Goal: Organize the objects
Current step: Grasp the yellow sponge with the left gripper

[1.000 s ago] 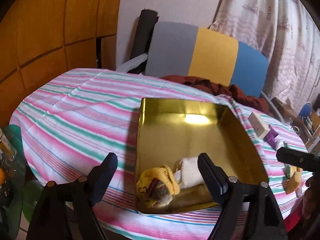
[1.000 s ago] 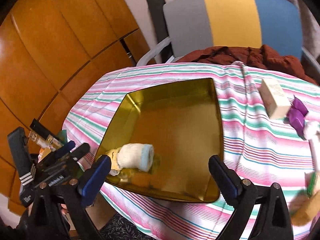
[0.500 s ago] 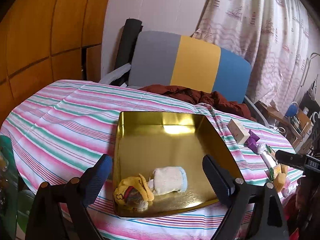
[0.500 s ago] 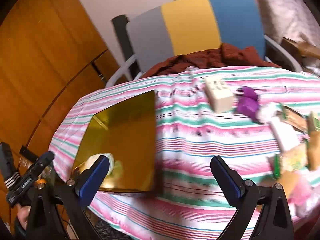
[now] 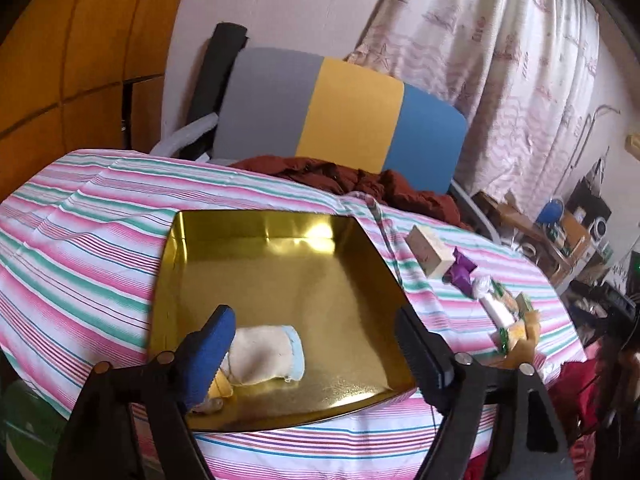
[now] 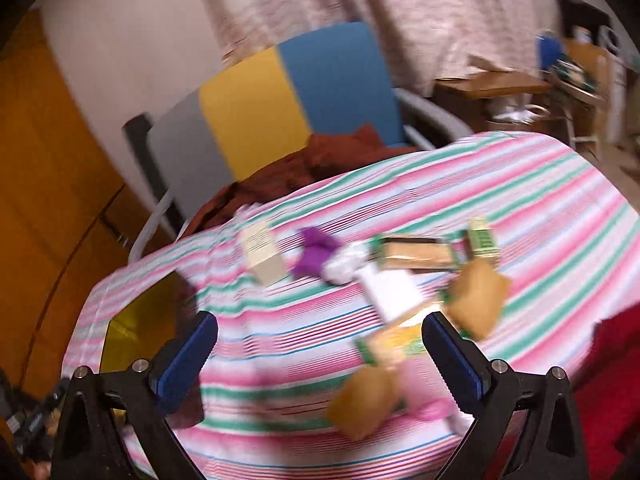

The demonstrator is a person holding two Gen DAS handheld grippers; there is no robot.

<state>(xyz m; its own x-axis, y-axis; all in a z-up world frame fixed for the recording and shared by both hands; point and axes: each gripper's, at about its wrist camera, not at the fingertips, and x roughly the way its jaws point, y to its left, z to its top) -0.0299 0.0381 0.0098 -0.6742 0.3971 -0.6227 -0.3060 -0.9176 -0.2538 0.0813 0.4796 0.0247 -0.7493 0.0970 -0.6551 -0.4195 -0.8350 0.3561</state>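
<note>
R gripper (image 6: 320, 354) swung to snacks; rolled sock (image 5: 266, 356) lies crosswise, cuff rightward.

The left wrist view is sharp and evenly lit by soft indoor light, with a bright glare spot on the far wall of the gold tray (image 5: 316, 232) and a soft shadow under its near rim. The right wrist view is strongly smeared by motion blur, so the packets (image 6: 416, 258) on the striped cloth (image 6: 520, 184) lose their edges. Both views bend at the borders and have dark fisheye corners.
</note>
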